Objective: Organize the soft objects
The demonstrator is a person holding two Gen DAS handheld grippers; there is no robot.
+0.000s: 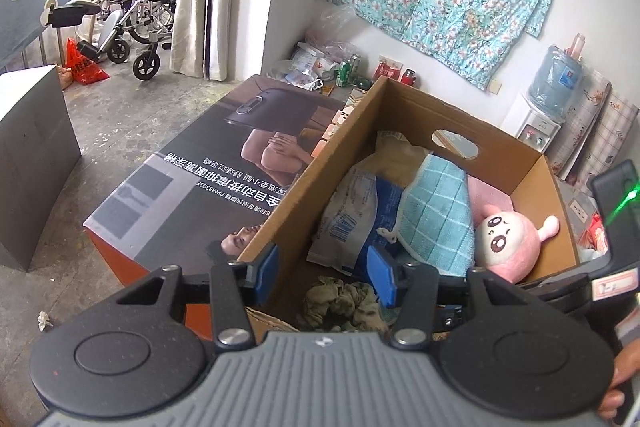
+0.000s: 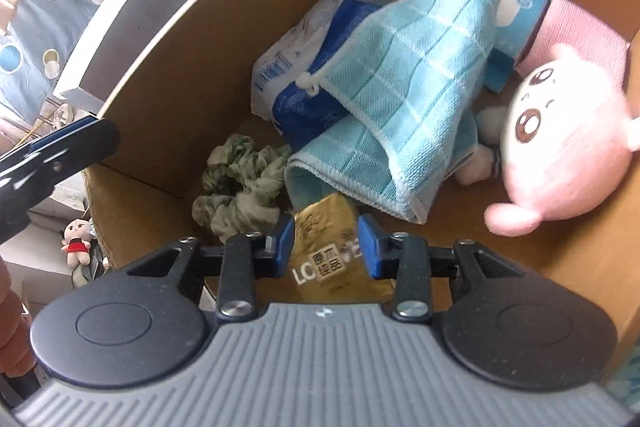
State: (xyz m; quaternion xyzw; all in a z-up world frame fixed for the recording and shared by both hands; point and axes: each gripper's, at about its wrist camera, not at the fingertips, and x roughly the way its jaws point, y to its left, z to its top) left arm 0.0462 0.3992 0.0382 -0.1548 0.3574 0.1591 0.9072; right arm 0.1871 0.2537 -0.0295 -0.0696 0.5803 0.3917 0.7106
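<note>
A brown cardboard box holds soft things: a blue checked towel, a pink plush toy, a white-and-blue tissue pack and a crumpled green cloth. My left gripper is open and empty, hovering over the box's near left corner above the green cloth. In the right wrist view, my right gripper is inside the box, its jaws around a gold tissue packet. The towel, plush toy and green cloth lie just ahead of it.
The box sits on a large printed carton. A grey box stands on the floor at left, a wheelchair behind. A water dispenser stands at right. A small doll lies outside the box.
</note>
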